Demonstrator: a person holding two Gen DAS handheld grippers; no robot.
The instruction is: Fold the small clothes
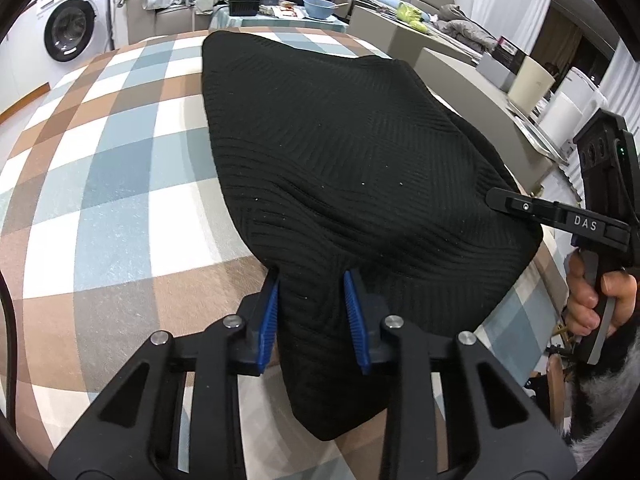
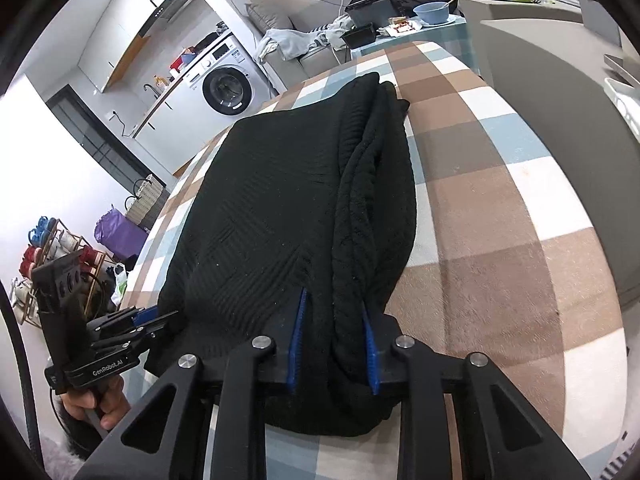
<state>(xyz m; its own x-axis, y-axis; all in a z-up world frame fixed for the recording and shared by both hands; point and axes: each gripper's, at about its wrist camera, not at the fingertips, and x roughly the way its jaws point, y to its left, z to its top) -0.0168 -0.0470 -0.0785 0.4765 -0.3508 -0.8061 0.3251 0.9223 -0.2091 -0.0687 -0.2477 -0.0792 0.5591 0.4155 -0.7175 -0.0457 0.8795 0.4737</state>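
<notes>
A black ribbed knit garment [image 1: 332,152] lies folded on the checked table cover [image 1: 112,208]. My left gripper [image 1: 314,284] is shut on the garment's near left corner, with cloth bunched between its blue pads. In the right wrist view my right gripper [image 2: 334,308] is shut on the near right edge of the garment [image 2: 280,200], where several layers are stacked. The right gripper also shows in the left wrist view [image 1: 496,198] at the garment's right edge. The left gripper shows in the right wrist view [image 2: 168,318] at the lower left.
The checked cover [image 2: 500,208] spans the table. At the far end are a blue bowl [image 1: 319,6] and a black container [image 1: 244,6]. A washing machine [image 1: 72,32] stands at the left, a grey sofa with clothes [image 1: 460,24] at the right.
</notes>
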